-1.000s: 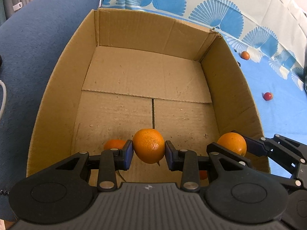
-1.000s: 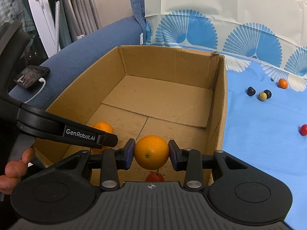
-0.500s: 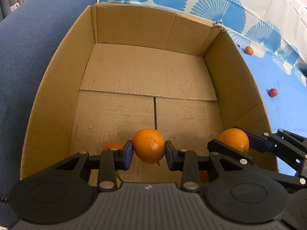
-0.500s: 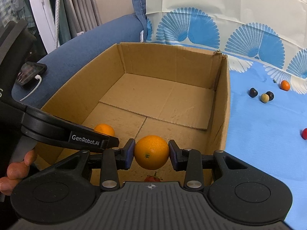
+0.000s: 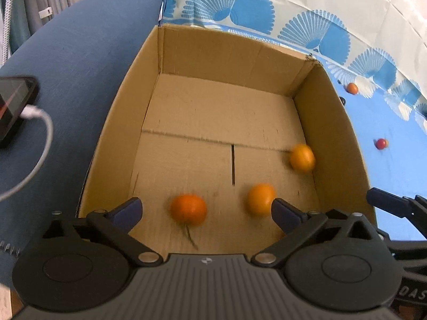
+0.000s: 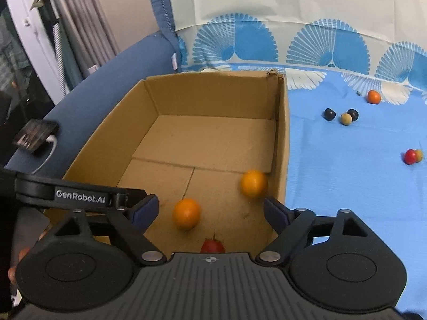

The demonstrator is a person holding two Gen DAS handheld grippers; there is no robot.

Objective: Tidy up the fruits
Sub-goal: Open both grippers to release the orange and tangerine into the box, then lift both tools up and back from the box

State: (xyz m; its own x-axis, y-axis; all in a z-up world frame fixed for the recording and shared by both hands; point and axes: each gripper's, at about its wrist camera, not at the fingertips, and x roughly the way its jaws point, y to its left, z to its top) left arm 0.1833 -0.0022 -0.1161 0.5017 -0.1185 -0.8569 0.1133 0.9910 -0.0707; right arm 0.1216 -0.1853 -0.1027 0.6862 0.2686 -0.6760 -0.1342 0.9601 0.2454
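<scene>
Box's (image 5: pixel 333 144) far floor free; oranges (image 5: pixel 189 209) crowd near end.

- The cardboard box (image 5: pixel 208 50) stands on the cloth-covered surface (image 6: pixel 347 186), with the sofa arm (image 5: pixel 80 53) along its left side.
- Three oranges (image 5: pixel 189 209) lie apart on the box floor near its front.
- A phone (image 5: pixel 13 106) rests on the sofa arm.
- Small fruits (image 6: pixel 346 118) lie scattered on the cloth right of the box.
</scene>
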